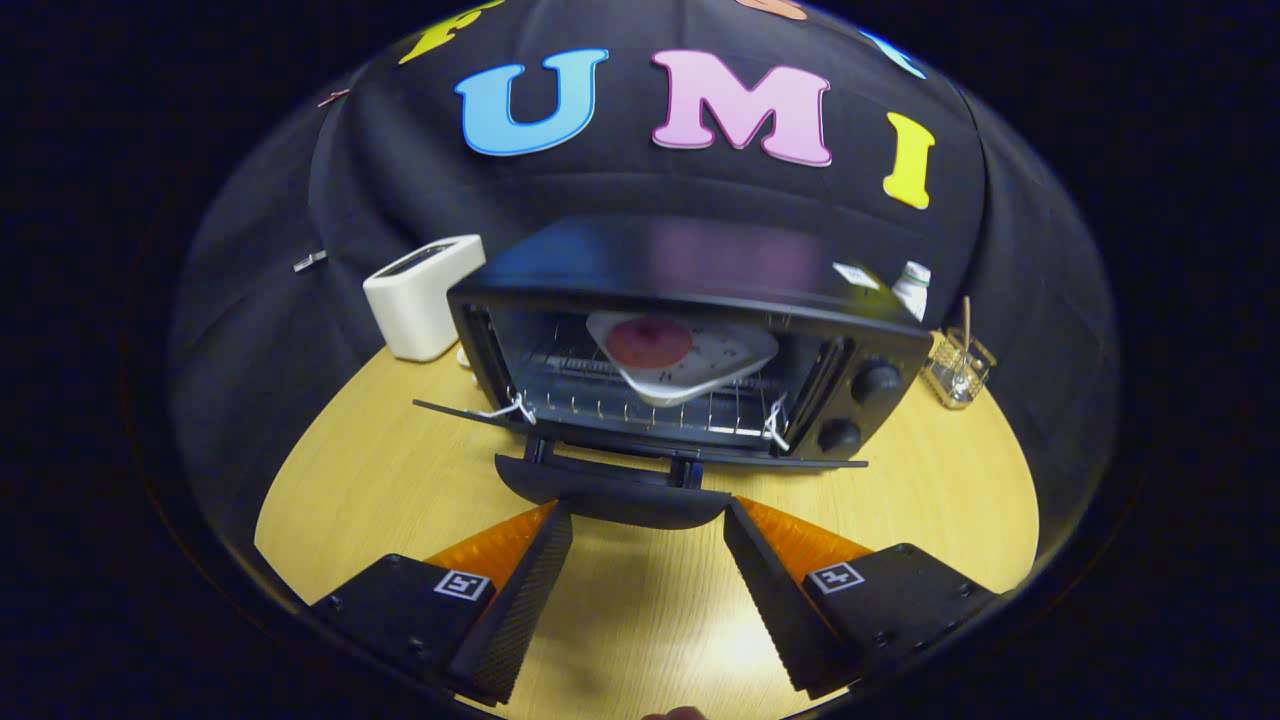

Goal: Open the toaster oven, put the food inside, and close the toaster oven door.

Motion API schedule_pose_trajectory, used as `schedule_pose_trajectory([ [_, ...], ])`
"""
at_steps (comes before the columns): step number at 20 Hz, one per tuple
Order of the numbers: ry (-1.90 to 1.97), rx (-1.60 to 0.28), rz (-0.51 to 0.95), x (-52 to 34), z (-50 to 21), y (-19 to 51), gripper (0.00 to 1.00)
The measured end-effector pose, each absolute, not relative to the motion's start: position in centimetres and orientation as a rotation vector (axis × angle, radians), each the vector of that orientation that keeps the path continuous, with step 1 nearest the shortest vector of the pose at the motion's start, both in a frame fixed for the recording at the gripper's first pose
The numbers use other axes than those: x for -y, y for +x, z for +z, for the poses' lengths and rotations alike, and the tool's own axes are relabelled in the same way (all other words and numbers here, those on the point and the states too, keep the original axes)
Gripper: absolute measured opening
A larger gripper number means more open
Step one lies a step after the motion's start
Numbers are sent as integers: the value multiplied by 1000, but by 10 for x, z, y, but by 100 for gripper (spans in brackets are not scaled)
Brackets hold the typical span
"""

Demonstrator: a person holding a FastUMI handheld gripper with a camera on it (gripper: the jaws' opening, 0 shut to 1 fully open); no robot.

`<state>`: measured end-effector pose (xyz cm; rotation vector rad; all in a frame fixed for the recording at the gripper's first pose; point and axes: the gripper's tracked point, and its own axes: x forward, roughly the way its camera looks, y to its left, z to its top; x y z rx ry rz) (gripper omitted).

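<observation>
A pale wood grain with a smooth, faintly sheened finish is shown by the counter (380, 480). The toaster oven (690, 290) is cased in black metal, its top glossy enough to carry reflections, and a bright wire rack (640, 405) is seen inside. A smooth white plate (700, 365) is borne by the rack. At ten o'clock from the oven, a toaster (420, 295) is finished in matt white plastic. Ribbed, matt inner faces are shown by the spread claw (648, 530).
</observation>
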<state>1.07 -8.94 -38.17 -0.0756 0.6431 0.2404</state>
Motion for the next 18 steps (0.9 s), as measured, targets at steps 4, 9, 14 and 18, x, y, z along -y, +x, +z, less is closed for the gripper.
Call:
schedule_pose_trajectory([
  [4, -23, -522, 214, 87, -324, 38, 100],
  [9, -20, -343, 230, 106, -248, 39, 99],
  [14, 17, -187, 215, 155, -182, 18, 99],
  [18, -19, -92, 147, 215, -158, -5, 99],
])
